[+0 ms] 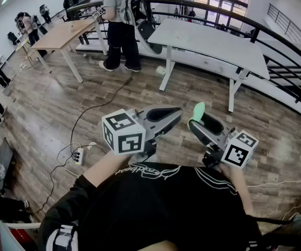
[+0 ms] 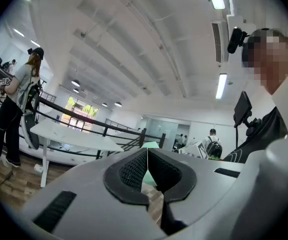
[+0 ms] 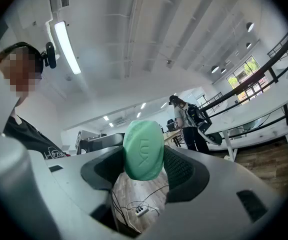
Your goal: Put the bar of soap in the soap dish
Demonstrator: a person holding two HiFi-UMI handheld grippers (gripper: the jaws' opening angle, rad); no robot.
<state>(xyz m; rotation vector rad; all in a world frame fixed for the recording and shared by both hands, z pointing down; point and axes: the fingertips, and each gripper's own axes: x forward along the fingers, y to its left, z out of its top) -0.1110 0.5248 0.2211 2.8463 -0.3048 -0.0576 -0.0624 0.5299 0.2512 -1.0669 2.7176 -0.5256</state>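
The white table (image 1: 208, 38) is standing well apart across the wooden floor (image 1: 61, 103); no soap dish is showing in any view. The left gripper (image 1: 174, 115) is sitting clenched and empty. The right gripper (image 1: 198, 123) is grasping the green bar of soap (image 3: 143, 151) by its sides, jaws spread wide.

Risk: the smooth bar may be slipping free in carrying and dropping to the floor.

Only the right gripper view is showing both pads on the bar; the head view is giving just its tip.

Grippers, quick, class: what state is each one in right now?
Left gripper: closed, holding nothing.
Right gripper: closed on the green bar of soap.
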